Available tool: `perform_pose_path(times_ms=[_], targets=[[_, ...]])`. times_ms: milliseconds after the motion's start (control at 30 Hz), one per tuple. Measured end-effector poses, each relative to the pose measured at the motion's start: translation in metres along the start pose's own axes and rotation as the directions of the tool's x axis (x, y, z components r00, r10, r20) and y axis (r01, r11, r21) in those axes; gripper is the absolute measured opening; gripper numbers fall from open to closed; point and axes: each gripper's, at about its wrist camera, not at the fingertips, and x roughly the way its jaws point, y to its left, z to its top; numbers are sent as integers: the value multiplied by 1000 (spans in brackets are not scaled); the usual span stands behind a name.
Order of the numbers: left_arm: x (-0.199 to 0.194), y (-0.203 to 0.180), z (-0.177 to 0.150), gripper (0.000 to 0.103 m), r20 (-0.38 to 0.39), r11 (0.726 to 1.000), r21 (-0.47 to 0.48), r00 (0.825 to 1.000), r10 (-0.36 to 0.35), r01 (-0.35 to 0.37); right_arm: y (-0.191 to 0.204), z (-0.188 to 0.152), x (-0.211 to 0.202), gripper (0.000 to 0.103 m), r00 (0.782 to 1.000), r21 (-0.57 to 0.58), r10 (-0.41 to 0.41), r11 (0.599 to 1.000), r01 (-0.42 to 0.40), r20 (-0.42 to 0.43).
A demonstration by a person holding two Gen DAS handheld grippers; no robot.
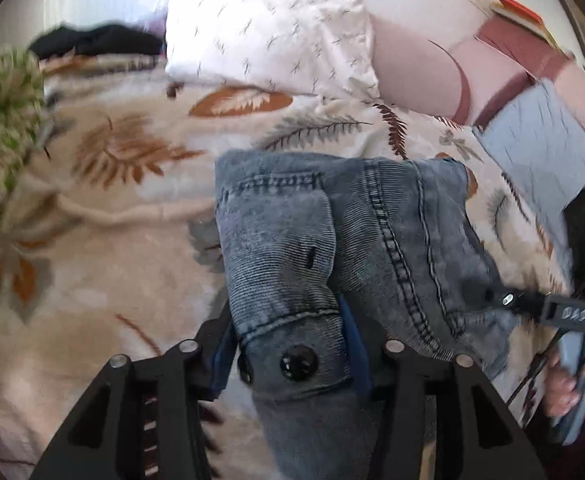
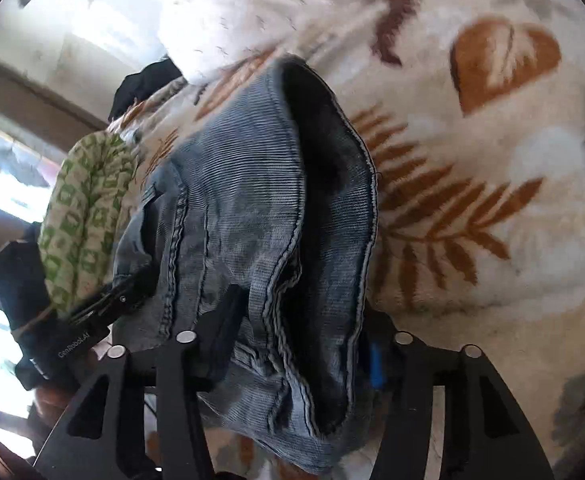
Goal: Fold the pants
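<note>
A cream blanket [image 1: 104,216] printed with rust and grey fern leaves covers the bed and fills most of both views. At its far end lies a white pillow [image 1: 268,28] with small dark flecks, and beside it a black garment [image 1: 96,42] sits crumpled near the wall. A green-and-white patterned cloth [image 2: 84,216] is bunched at the blanket's edge. The blue denim pants [image 1: 332,232] hang bunched between the two tools, draping onto the blanket. The left gripper [image 1: 292,356] has its jaws set partway apart with the buttoned waistband between them, the blue pads lying against the denim on both sides. The right gripper [image 2: 296,356] likewise pinches a gathered stretch of the waistband, whose dark inside gapes open above it. A grey-blue folded cloth [image 1: 548,136] lies at the bed's side. No containers appear.
</note>
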Motion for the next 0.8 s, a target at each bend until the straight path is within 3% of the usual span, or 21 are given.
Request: perform_pose_path(times_ms=[133,267,367,500,600,733,800], targets=[[-26,-3,-8,56,71,998,50,997,28,-31,26,-12,-32,56,991,-139,-77,986,93,113],[-40,-14,-16,57,130,987,123,987,89,-105,56,-32,-53,56,980,-262,7,964,46,199],[-33,-20,-23,60,118,979,168,988,98,-117,81,-44,-45,54,981,-332,29,943,37,191],[-14,-20,-32,63,99,968,200,986,131,-149,98,-59,-11,49,989,-399,-62,910,110,132],[-8,-17,-34,66,82,970,206,990,116,-131,82,-66,8,48,983,-397,-155,900,180,96],[-3,-11,-33,74,67,978,172,992,109,-119,67,-63,9,48,990,-386,-124,912,141,68],[-2,-8,-32,74,56,983,155,994,91,-99,50,-59,-2,48,998,-327,-52,943,65,47]])
